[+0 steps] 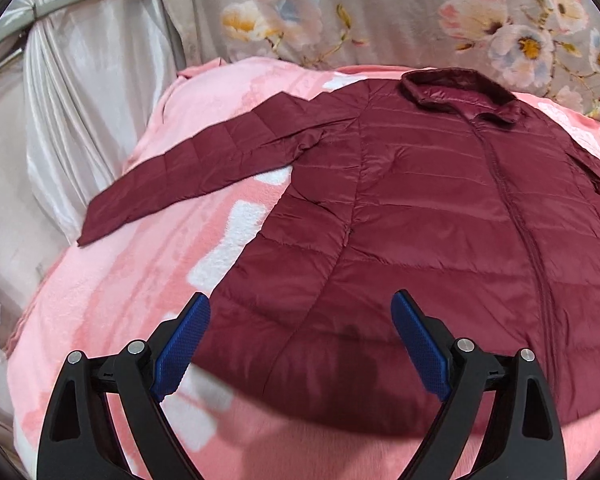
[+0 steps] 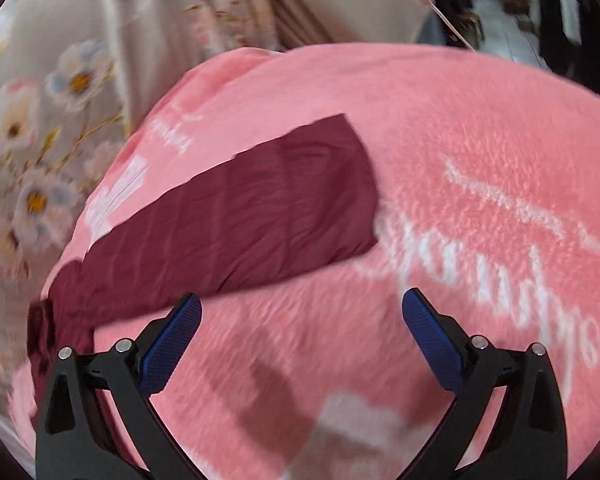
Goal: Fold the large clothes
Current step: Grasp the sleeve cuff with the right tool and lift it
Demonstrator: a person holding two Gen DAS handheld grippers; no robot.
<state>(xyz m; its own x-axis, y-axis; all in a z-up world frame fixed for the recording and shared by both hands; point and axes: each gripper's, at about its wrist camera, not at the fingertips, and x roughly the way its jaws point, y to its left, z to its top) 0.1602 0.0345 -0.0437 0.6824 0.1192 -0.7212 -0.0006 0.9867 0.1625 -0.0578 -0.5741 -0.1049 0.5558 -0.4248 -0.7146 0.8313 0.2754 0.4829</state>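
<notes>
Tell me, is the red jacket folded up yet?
No, spread flat. The jacket lies open on the pink blanket, one sleeve stretched sideways.

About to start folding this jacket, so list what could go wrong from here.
1. The maroon jacket looks slick and puffy; folds may slide open again.
2. The pink blanket under it is soft, so the open right gripper could pinch blanket along with the sleeve.
3. The open left gripper might grab only the top layer.

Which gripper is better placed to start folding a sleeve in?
Probably right: the right gripper, open, hovers close beside a sleeve. The left gripper, open, faces the jacket's body.
</notes>
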